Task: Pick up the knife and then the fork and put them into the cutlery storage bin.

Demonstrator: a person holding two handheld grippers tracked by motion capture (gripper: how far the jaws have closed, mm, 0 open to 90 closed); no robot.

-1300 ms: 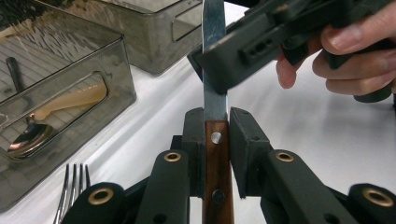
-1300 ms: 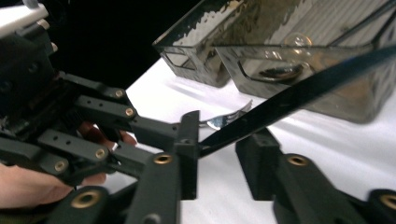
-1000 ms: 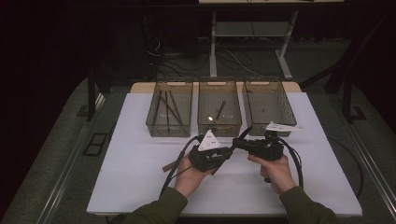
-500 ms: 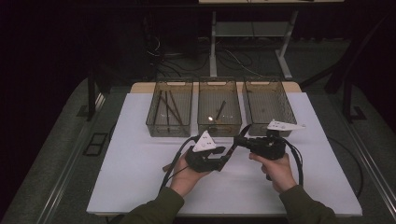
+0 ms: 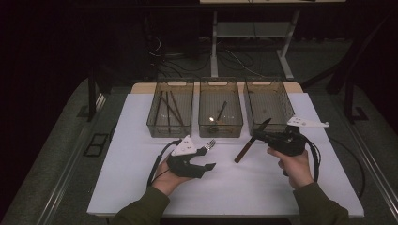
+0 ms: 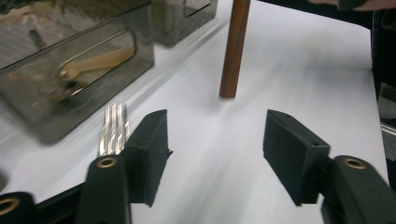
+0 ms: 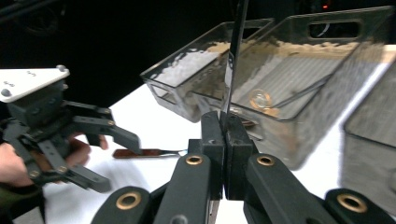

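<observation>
The knife (image 5: 252,141), wooden handle low and dark blade up, hangs slanted over the white counter (image 5: 141,187), pinched at the blade by the pressed-together jaws of the right tool (image 5: 264,136), at about four o'clock from the middle bin (image 5: 220,107). At nine o'clock of it the left tool (image 5: 210,158) has just been spreading its jaws, nothing between them; a fork (image 5: 210,145) lies just beside it. Three clear bins line the counter's far edge. Beyond, the room is dark, with cables on the floor (image 5: 356,93).
</observation>
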